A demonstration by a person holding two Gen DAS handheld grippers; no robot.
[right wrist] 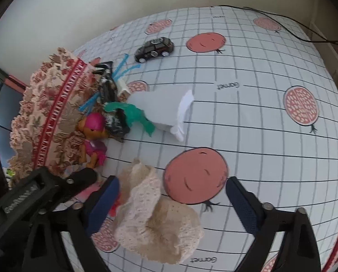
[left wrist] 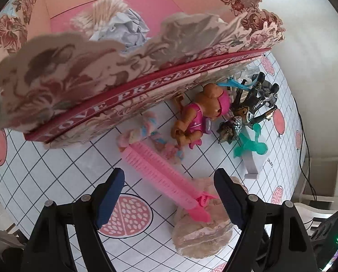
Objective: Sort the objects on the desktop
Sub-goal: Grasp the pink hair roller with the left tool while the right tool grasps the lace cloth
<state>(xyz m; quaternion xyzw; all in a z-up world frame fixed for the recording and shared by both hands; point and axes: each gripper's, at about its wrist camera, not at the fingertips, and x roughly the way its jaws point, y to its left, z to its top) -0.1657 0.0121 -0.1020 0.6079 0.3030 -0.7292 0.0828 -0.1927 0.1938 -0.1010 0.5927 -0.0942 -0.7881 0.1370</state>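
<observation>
My left gripper (left wrist: pixel 169 195) hangs open over a pink comb (left wrist: pixel 159 170), which runs slantwise between its fingers without touching the pads. The comb's handle rests on a cream lace scrunchie (left wrist: pixel 200 233). In the right wrist view that lace scrunchie (right wrist: pixel 155 222) lies between the wide-apart fingers of my right gripper (right wrist: pixel 172 204); the left pad is close beside it and the right pad stands well clear. A floral box (left wrist: pixel 82 86) holding crumpled paper (left wrist: pixel 128 31) stands just behind the comb.
A brown dog figure in pink (left wrist: pixel 198 115), a dark figure (left wrist: pixel 248 108), a teal toy (left wrist: pixel 250 147) and a pastel braided tie (left wrist: pixel 146 127) crowd the box's right side. A white folded piece (right wrist: pixel 164 106) and a black toy car (right wrist: pixel 154 49) lie farther out on the checked tablecloth (right wrist: pixel 259 136).
</observation>
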